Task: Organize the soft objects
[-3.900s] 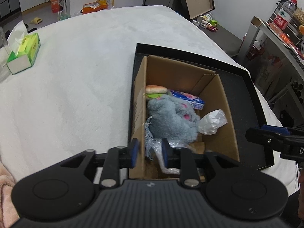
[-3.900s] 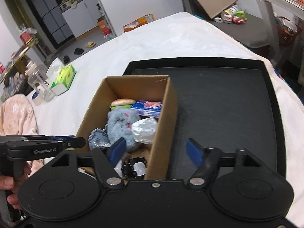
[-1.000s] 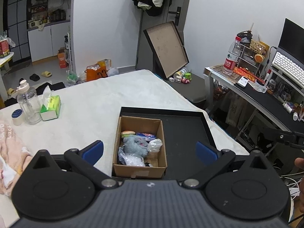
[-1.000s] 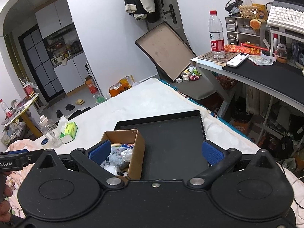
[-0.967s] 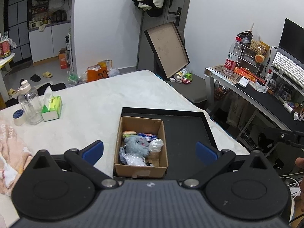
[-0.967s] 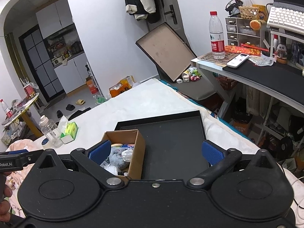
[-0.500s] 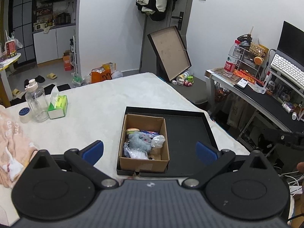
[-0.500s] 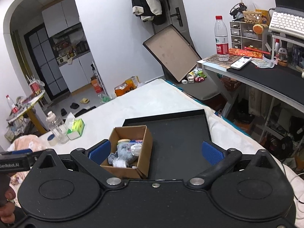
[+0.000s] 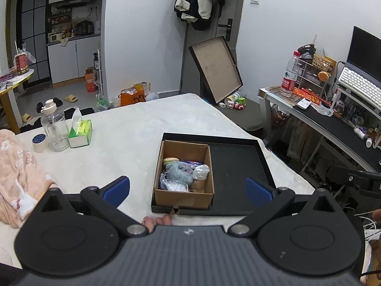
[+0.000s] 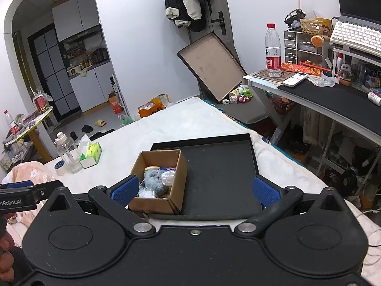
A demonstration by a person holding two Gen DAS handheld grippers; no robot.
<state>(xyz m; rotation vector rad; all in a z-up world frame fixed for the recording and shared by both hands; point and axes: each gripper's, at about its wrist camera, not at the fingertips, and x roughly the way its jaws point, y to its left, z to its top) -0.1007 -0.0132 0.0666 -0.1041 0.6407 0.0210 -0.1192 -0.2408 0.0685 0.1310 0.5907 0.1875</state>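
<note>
Both my grippers are wide open and empty. Left gripper and right gripper are both held high, well back from the bed, with nothing between the blue pads.

Soft stuff sits inside the cardboard box, which stands in the left part of the black tray on the white bed cover. In the box:
- grey plush toy, roughly centre
- burger-shaped toy at the far left corner
- blue-and-pink packet along the far wall
- crumpled white plastic bag on the right side
- clear crinkly bag near the front wall

Right wrist view agrees: same box, plush in it, right half of the tray bare.

My read: task looks close to done, or done. No loose soft item on the tray floor or on the bed just beside the box. The only other soft thing around is the pink towel bunched at the near left of the bed, well apart from the box. Can't tell whether that counts as part of the job.

Tissue box, clear bottle and tape roll sit at the far left; I don't take them for task items.

Left over, if anything: the towel, maybe tidying the box contents. Otherwise I'm parked.
</note>
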